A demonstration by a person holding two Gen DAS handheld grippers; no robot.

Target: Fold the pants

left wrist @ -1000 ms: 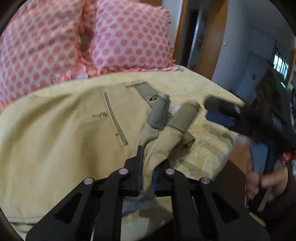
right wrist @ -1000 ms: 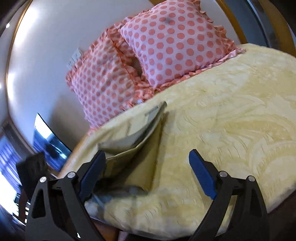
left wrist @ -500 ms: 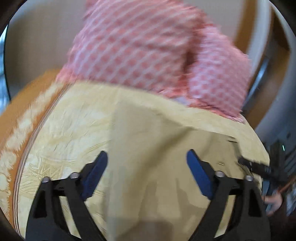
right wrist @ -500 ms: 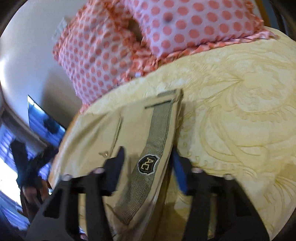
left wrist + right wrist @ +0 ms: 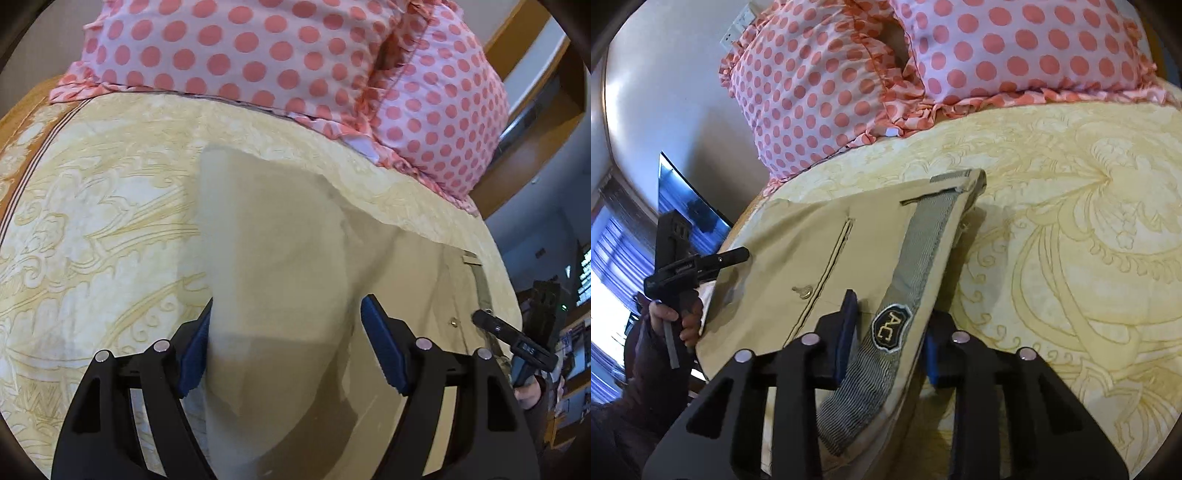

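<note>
A pair of beige cotton pants lies folded on a pale yellow bedspread with a raised floral pattern. Two pink pillows with coral polka dots and ruffled edges lean at the head of the bed, beyond the pants.

In the right wrist view, the right gripper points along the grey striped waistband with an oval "AC" badge. Its blue-padded fingers stand partly open, one on each side of the waistband edge. The left pad rests on top of the fabric; the right pad sits just beside the folded edge. Whether the pads press the cloth cannot be told. A slit pocket with a small button lies left of the waistband.

In the left wrist view, the left gripper is wide open, holding nothing. The smooth folded end of the pants runs between its two blue pads and under them, reaching toward the pillows. The bedspread lies to the left. The right gripper's black tip shows at the far right edge of the pants.
</note>
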